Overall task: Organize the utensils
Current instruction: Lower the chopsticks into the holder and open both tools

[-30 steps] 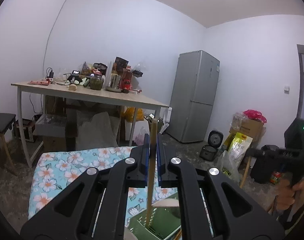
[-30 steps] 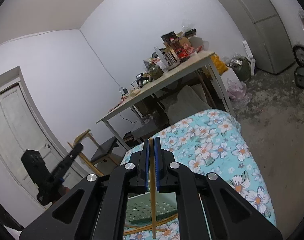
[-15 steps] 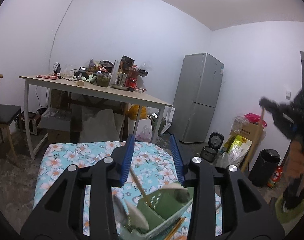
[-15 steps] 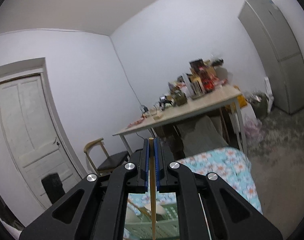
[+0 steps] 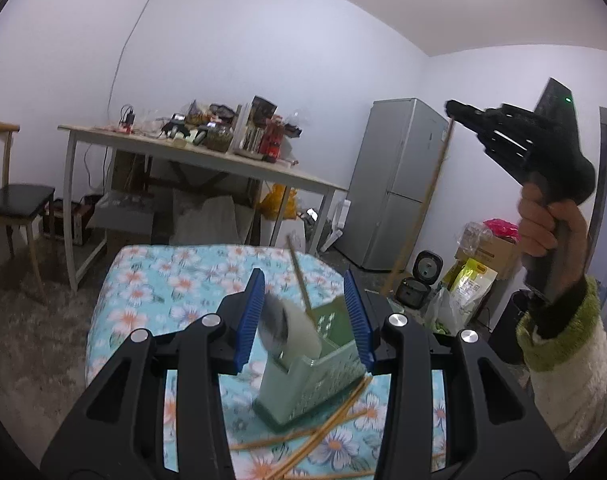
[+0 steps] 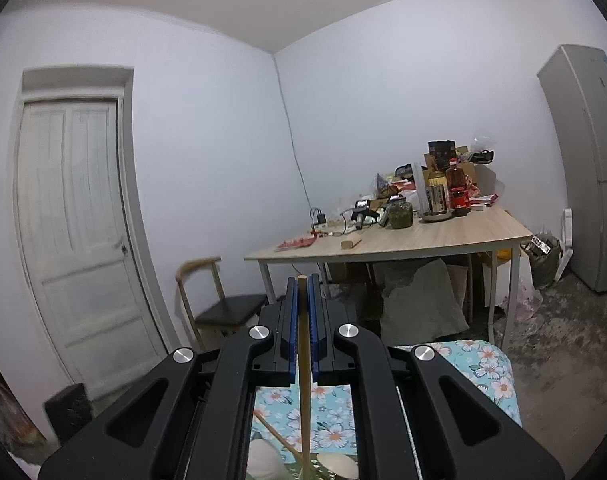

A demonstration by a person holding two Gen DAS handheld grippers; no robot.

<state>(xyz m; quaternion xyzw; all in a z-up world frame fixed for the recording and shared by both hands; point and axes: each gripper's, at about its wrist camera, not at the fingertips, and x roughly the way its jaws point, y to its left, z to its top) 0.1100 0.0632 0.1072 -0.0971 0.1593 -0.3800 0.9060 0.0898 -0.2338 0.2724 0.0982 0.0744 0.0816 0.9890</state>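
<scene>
A green perforated utensil holder (image 5: 315, 368) stands on the flower-patterned cloth (image 5: 143, 280). White spoons (image 5: 293, 328) and one wooden chopstick (image 5: 299, 276) lean in it. Several loose chopsticks (image 5: 323, 428) lie on the cloth in front of it. My left gripper (image 5: 303, 320) hangs open just before the holder, with nothing pressed between its blue pads. A hand holds my right gripper (image 5: 451, 106) high at the right, shut on a chopstick (image 5: 423, 216) that hangs down. In the right wrist view that chopstick (image 6: 302, 360) runs straight down between the shut pads of the right gripper (image 6: 302, 300).
A wooden table (image 5: 207, 160) crowded with bottles and jars stands behind, with a chair (image 5: 15, 204) to its left. A grey fridge (image 5: 399, 184), a rice cooker (image 5: 423, 276) and bags sit at the right. A white door (image 6: 75, 216) is in the left wall.
My left gripper opened and let go of its chopstick, which now leans in the holder. My right gripper rose with its chopstick and rolled upright.
</scene>
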